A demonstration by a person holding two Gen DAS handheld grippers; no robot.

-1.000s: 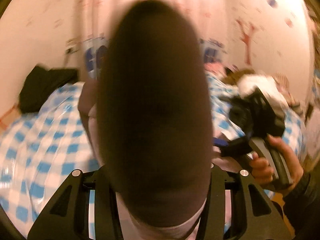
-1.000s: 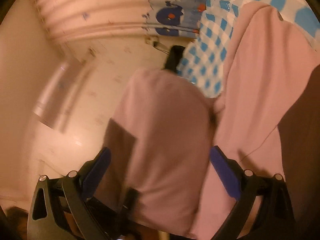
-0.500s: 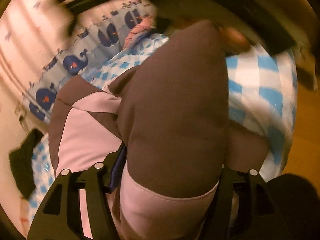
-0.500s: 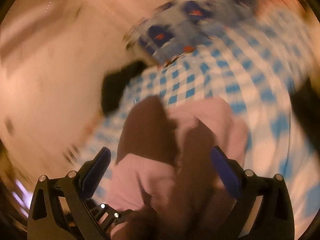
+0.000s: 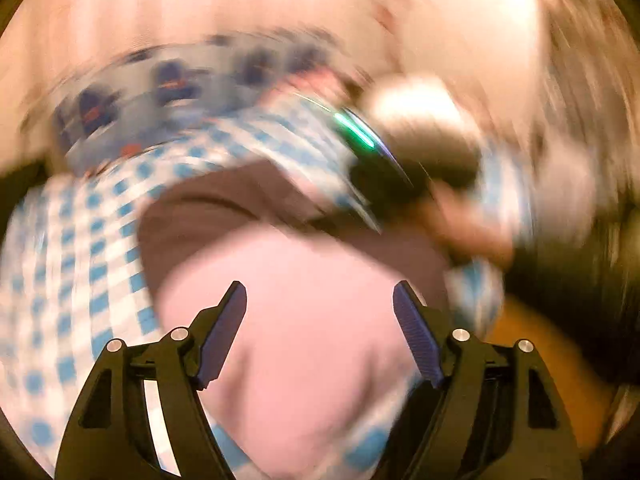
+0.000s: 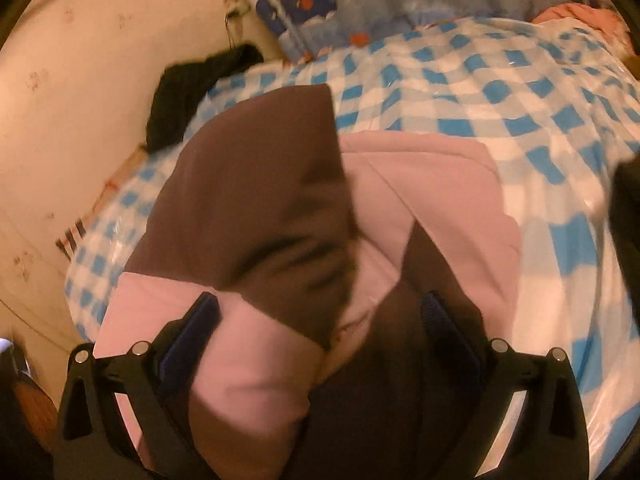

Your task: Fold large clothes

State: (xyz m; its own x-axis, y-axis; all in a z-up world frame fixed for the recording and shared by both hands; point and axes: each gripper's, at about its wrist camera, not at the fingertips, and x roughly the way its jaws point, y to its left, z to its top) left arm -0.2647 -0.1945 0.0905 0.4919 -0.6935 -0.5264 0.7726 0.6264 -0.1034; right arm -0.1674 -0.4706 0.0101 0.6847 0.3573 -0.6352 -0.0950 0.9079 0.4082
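Note:
A pink and dark brown garment lies crumpled on the blue-and-white checked bed cover. It also shows, blurred, in the left wrist view. My left gripper is open and empty, just above the pink part. My right gripper has its jaws wide apart with cloth heaped between them; the fingers do not pinch it. In the left wrist view the other gripper and its hand are a dark blur at upper right.
A black garment lies at the bed's far left corner by the wall. A whale-print sheet hangs behind the bed. A pink cloth sits at the far right. Wooden floor shows beside the bed.
The garment went from held up in the air to lying on the bed. My left gripper has let go of the cloth and is swinging fast. My right gripper has lowered over the garment.

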